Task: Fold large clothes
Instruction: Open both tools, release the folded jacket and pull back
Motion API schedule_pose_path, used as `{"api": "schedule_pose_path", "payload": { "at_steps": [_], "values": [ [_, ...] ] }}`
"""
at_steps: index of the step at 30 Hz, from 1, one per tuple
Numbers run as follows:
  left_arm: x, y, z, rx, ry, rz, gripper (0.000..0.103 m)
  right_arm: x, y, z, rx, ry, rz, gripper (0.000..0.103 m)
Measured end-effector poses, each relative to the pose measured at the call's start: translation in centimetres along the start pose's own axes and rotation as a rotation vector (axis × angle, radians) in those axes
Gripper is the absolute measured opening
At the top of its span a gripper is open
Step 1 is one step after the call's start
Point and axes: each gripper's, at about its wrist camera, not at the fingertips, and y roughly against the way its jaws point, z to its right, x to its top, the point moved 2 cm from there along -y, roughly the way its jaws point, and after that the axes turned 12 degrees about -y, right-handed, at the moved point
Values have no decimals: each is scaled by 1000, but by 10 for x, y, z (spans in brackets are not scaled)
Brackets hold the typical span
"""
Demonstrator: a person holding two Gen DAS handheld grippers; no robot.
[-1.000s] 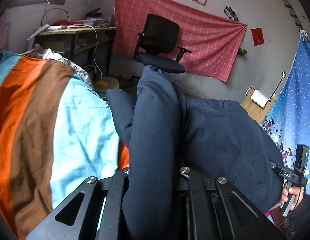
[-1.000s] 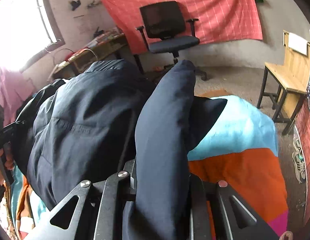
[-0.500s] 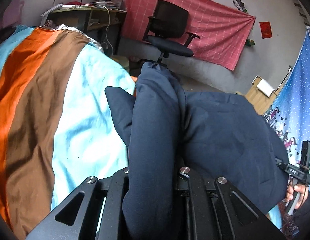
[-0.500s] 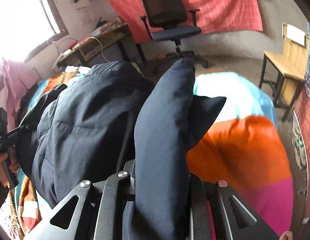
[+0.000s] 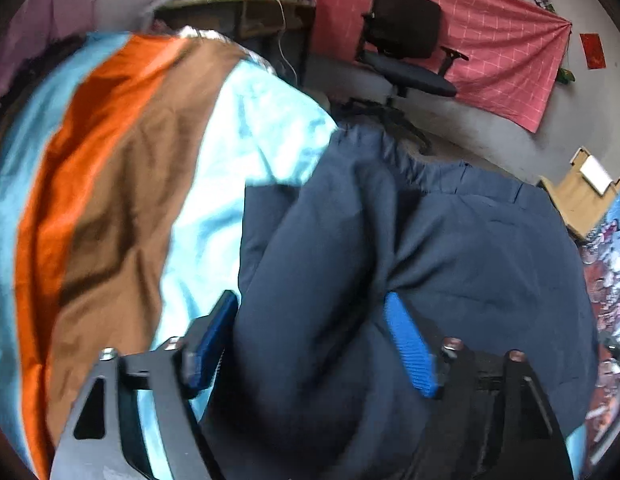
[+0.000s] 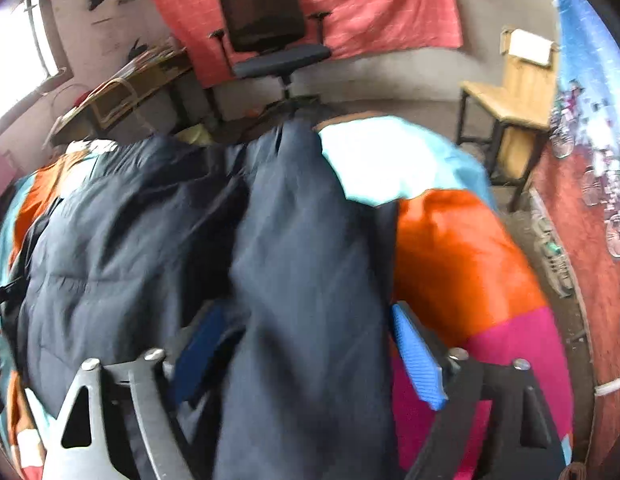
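A large dark navy padded jacket (image 5: 450,264) lies on a striped bedspread (image 5: 121,184). It also fills the left and middle of the right wrist view (image 6: 121,248). My left gripper (image 5: 314,340) is open, its blue pads (image 5: 410,352) spread on either side of a thick fold of the jacket. My right gripper (image 6: 310,352) is open too, its blue pads (image 6: 418,360) apart around another fold. Both folds rest loosely between the fingers. The jacket's far edge lies near the bed's end.
A black office chair (image 5: 406,52) stands before a red cloth on the wall (image 5: 506,60). A cluttered desk (image 6: 121,96) is at the left. A wooden chair (image 6: 514,92) stands right of the bed. A blue and red patterned curtain (image 6: 590,160) hangs at the right.
Both grippers have opened and let go of the jacket folds they held shut before. The jacket has come down onto the bedspread, and both views have tipped downward.
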Motion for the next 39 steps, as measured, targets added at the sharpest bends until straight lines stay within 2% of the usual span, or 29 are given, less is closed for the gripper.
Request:
{"api": "schedule_pose_path", "payload": {
  "at_steps": [2,6,8,10,13,17,25,34,39],
  "values": [
    [-2,16,5,25,-19,46,81,-2,8,0,-17,13,24,94],
    [-9,47,27,33,-81,121,86,-18,36,-6,-3,39,94,99],
    [-17,64,40,35,-104,167,96,-26,50,-8,11,43,138,103],
    [-25,82,53,35,-120,222,100,-34,62,-12,20,47,170,103],
    [-37,107,72,15,-144,286,101,-45,84,-17,34,69,214,103],
    [-50,133,93,16,-162,326,101,-60,119,-26,65,74,273,103],
    [-101,178,116,54,-213,400,101,-103,178,-43,112,85,364,103],
    [-149,210,121,83,-279,441,101,-162,225,-57,132,120,441,103],
    [-169,223,122,80,-280,471,101,-189,242,-66,133,154,476,103]
  ]
}}
